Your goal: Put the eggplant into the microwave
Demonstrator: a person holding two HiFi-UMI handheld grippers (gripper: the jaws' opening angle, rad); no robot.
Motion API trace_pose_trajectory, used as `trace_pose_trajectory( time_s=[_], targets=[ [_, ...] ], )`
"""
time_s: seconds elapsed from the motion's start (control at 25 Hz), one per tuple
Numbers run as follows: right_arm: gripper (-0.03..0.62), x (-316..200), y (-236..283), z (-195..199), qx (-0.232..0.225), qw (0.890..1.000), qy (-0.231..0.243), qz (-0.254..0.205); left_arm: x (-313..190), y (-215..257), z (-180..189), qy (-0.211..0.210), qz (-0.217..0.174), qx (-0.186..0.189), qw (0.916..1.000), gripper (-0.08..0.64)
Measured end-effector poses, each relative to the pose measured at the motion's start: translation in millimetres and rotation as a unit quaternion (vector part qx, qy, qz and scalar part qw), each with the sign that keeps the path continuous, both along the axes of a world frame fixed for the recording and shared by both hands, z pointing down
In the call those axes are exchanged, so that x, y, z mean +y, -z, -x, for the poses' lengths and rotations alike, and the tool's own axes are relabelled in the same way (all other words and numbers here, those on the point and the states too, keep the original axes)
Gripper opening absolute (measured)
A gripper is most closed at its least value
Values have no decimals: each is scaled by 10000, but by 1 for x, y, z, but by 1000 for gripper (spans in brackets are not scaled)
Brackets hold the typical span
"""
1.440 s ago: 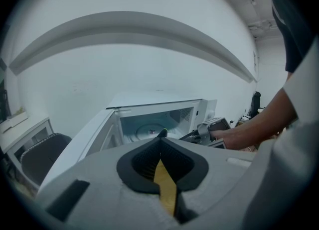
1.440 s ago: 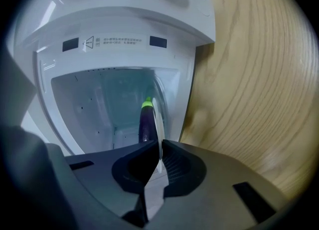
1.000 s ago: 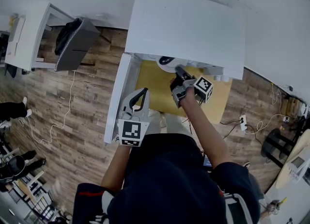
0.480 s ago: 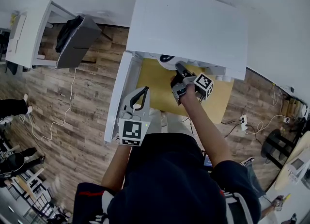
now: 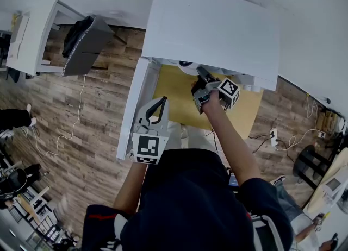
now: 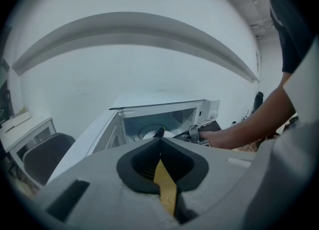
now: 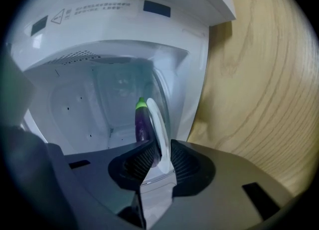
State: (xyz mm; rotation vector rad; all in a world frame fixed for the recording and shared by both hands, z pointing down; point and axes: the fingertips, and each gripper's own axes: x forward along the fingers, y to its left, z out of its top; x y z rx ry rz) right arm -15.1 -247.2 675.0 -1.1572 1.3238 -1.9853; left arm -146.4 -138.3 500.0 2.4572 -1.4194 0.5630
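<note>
The eggplant [image 7: 141,122] lies released between the right tool's [image 7: 160,147] jaws, just opened, inside the microwave [image 7: 89,25].

My right arm [image 5: 232,145] is stretched forward over the table [image 5: 169,99], hand [image 5: 211,102] wrapped round the right tongs [image 5: 200,74], which point away from me and a little down. Their jaws have just been opening and now stand apart, with the eggplant [image 7: 141,124] in the gap between them. My left arm [image 5: 130,190] is bent close to my body, holding the left tongs [image 5: 161,103] by the table's near left corner, tilted slightly down, jaw tips together and nothing in them.
</note>
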Motion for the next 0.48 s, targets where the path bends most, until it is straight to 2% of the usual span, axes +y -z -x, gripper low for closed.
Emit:
trace_pose_trajectory(
  time_s=[0.48],
  targets=[
    [95, -3, 0, -1, 39, 9999, 14, -98, -3, -1, 0, -11, 30, -10, 10000, 16]
  ],
)
